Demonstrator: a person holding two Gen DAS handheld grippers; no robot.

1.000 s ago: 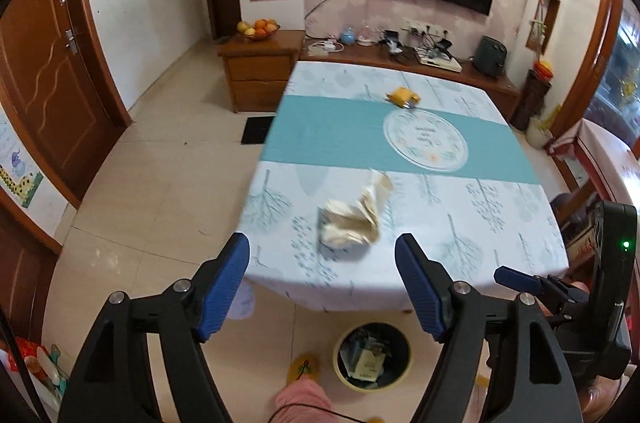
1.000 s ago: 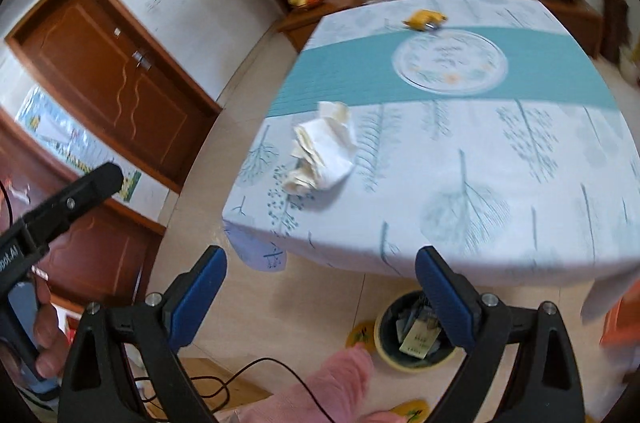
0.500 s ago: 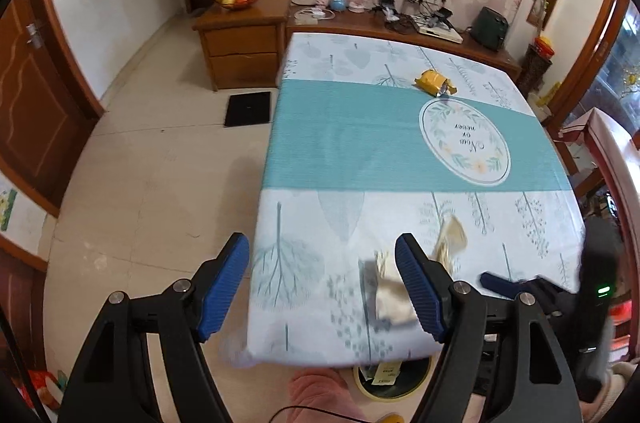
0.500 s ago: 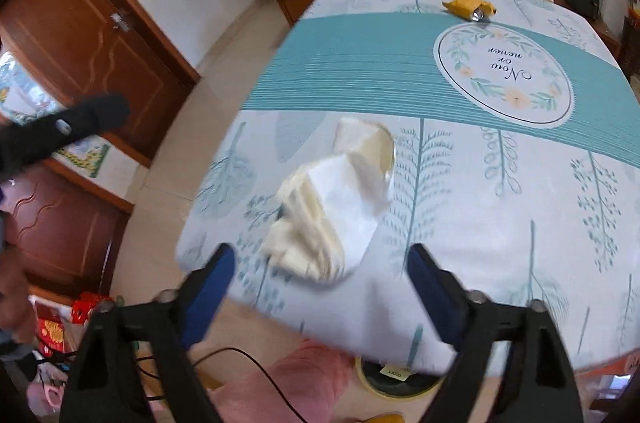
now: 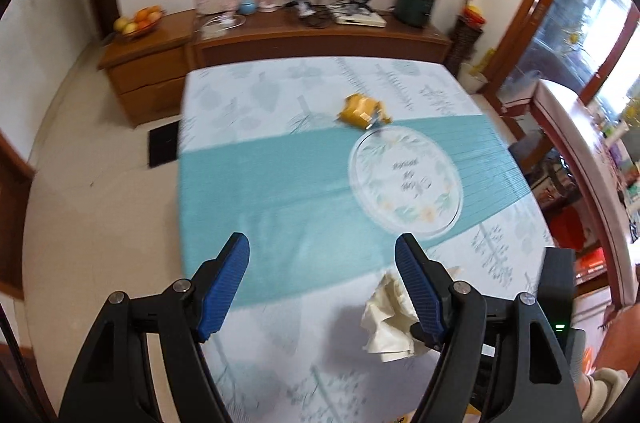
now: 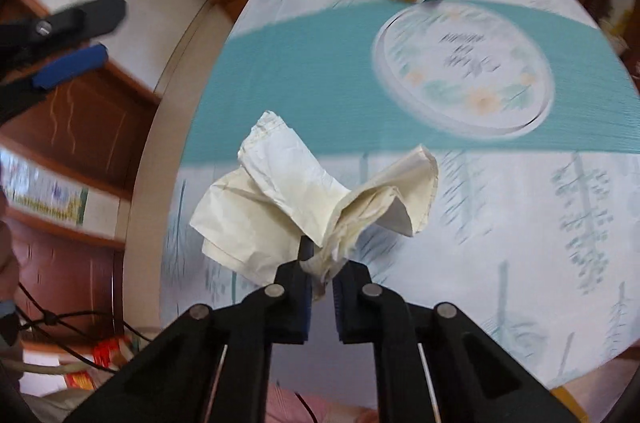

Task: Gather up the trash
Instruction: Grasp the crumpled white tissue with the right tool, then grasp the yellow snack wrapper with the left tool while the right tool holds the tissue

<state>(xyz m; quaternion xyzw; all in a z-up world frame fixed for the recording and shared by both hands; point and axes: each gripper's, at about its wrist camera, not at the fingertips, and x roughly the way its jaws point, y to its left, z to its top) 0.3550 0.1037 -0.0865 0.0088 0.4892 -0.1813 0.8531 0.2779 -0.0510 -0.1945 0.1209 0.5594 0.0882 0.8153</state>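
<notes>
My right gripper has just closed, pinching the crumpled paper over the table's near edge; folds fan away. Left gripper spread, empty.

On the table, the crumpled paper lies near; the wrapper far behind.

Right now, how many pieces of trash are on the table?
2: a crumpled tissue at the near edge, pinched in the right tongs, and a yellow wrapper at the far side. Others may lie out of view.
</notes>
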